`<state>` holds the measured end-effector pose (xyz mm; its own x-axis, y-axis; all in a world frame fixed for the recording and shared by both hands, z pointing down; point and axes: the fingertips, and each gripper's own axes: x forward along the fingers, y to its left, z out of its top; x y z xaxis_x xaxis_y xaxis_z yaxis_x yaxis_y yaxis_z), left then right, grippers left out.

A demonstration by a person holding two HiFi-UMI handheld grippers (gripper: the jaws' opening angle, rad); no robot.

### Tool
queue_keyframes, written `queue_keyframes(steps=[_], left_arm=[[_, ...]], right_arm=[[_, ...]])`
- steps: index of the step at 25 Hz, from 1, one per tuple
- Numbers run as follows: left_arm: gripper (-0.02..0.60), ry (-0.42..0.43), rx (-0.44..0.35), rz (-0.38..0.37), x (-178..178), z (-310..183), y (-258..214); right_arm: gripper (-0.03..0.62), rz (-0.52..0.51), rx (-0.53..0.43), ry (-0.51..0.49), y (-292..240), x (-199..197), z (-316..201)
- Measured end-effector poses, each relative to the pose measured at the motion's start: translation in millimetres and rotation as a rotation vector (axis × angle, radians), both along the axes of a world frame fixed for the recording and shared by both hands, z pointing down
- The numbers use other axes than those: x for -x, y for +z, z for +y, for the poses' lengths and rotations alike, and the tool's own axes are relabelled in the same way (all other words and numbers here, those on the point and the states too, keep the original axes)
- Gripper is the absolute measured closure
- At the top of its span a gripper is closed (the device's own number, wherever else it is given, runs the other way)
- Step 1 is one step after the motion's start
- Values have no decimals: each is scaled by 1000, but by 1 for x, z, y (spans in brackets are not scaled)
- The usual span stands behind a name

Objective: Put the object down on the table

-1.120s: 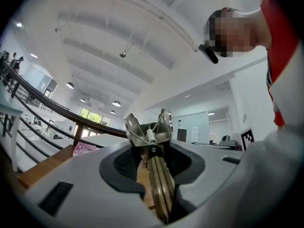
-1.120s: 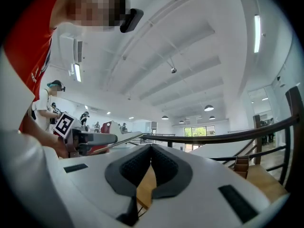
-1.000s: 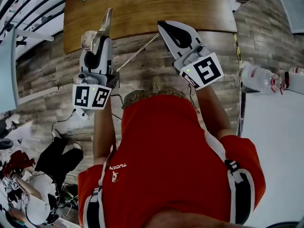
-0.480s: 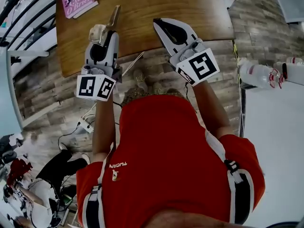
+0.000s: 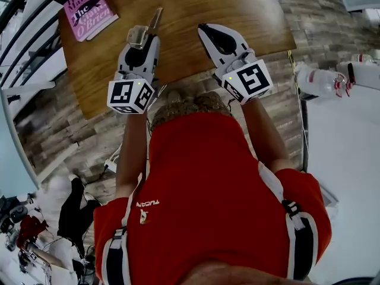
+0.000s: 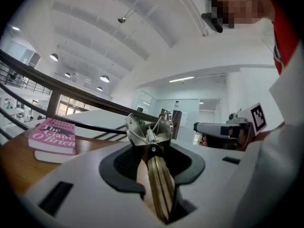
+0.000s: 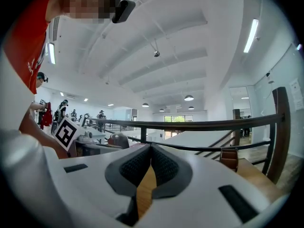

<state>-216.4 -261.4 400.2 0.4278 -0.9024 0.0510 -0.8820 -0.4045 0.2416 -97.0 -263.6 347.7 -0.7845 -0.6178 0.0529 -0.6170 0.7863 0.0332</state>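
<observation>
My left gripper (image 5: 142, 43) is shut on a small tool (image 5: 140, 35) with a sprung metal head and pale wooden handles. The handles are pinched between the pads and the head (image 6: 147, 129) sticks out past the left gripper's (image 6: 153, 152) tips. It hangs over the near part of the wooden table (image 5: 196, 5). My right gripper (image 5: 206, 29) is beside it, to the right, also over the table's front. Its pads meet with nothing between them, as the right gripper view (image 7: 151, 148) shows.
A pink book (image 5: 89, 10) lies at the table's far left corner and shows as the pink book (image 6: 52, 136) in the left gripper view. Plastic bottles (image 5: 320, 82) lie on a white surface to the right. A dark railing (image 7: 204, 123) runs behind the table.
Both grippers have moved forward from the table's front edge to over its top, the left one still carrying the tool. The pink book has come further into view.
</observation>
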Motion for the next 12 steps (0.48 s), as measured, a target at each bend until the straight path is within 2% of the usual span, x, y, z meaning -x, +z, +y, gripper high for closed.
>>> queue_keyframes(steps=[12], left_arm=[[443,41,178,-71,-17,-60,81]], right_arm=[[569,74,50,-17,36,0,-34]])
